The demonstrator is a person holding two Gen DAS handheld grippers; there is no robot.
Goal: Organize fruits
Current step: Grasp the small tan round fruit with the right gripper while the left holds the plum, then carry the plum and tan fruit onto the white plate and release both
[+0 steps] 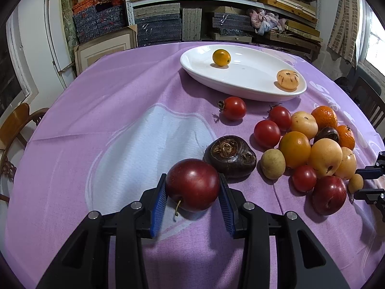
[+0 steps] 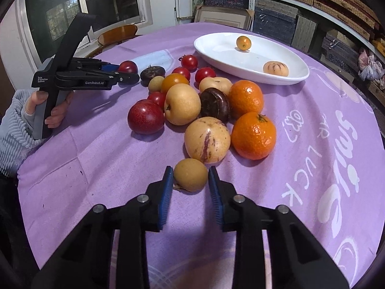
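A: Nearest the left gripper [image 1: 192, 190] is a dark red plum [image 1: 193, 184], sitting between its blue pads [image 1: 160, 201], which seem to touch both sides.

B: And the right gripper [image 2: 190, 180]?

A: It brackets a small brown longan [image 2: 190, 177], a sliver of gap showing (contact uncertain). Both look mid-pick.

B: Next move?

A: I'd say a firm squeeze, a lift, then a carry ahead to the white plate [image 1: 199, 71], which holds two fruits. A water chestnut [image 1: 230, 157] crowds the plum; the striped melon [image 2: 207, 139] sits just beyond the longan.
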